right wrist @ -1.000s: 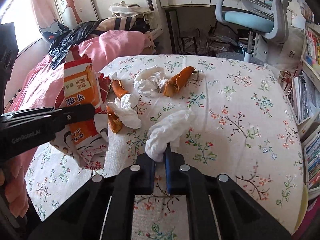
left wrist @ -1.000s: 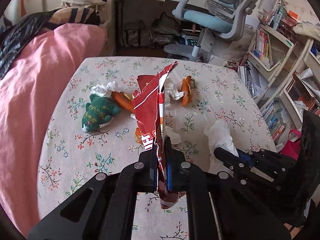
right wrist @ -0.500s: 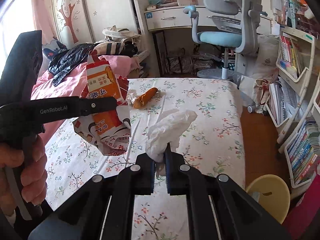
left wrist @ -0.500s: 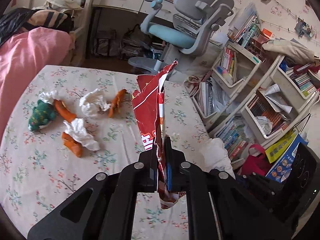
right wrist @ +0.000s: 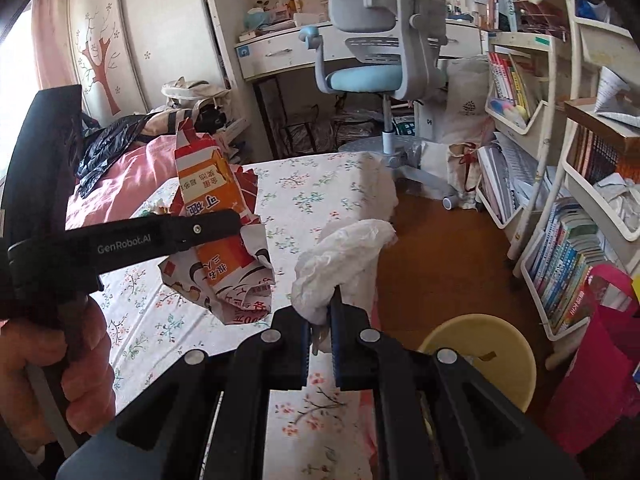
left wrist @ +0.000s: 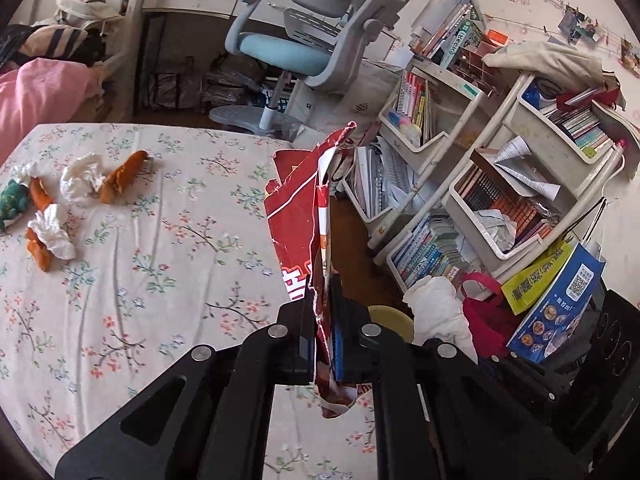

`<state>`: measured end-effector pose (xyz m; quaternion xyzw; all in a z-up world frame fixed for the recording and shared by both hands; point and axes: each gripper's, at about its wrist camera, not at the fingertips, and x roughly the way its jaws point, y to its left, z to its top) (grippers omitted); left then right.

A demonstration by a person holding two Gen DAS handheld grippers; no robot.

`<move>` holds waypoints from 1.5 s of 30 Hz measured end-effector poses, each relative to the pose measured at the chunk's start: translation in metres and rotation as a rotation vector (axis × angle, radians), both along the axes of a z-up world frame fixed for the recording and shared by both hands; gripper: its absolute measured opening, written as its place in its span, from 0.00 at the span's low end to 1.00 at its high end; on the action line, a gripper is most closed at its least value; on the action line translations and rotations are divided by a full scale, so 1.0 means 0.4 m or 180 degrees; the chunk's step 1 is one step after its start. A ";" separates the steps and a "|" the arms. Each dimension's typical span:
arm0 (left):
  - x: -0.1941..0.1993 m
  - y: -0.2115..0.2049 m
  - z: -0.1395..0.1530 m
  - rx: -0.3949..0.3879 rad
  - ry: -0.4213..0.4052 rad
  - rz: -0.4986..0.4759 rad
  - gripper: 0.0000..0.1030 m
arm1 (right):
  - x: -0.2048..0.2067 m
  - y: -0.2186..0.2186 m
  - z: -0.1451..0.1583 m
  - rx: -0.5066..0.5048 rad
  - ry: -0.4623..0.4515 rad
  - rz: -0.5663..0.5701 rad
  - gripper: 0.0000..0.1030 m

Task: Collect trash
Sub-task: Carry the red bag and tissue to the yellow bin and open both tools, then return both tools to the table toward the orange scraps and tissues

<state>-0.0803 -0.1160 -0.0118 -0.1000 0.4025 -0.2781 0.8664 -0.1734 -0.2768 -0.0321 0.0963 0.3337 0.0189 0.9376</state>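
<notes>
Trash held — left hand-held gripper [left wrist: 323, 322] clamps torn wrapper [left wrist: 304, 220], right hand-held gripper [right wrist: 320, 320] crumpled tissue [right wrist: 340, 256].

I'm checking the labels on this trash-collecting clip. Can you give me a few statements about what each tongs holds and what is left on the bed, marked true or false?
1. The left tongs are shut on a torn red snack bag. True.
2. The right tongs are open and hold nothing. False: they are shut on a white crumpled tissue.
3. A yellow bin stands on the floor beside the bed. True.
4. The bed's floral sheet bears no more trash. False: tissues and orange peels lie there.
</notes>
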 end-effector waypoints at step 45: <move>-0.077 -0.341 -0.093 0.0999 -0.0484 0.0217 0.83 | -0.059 -0.230 -0.089 0.0121 0.0259 -0.0825 0.60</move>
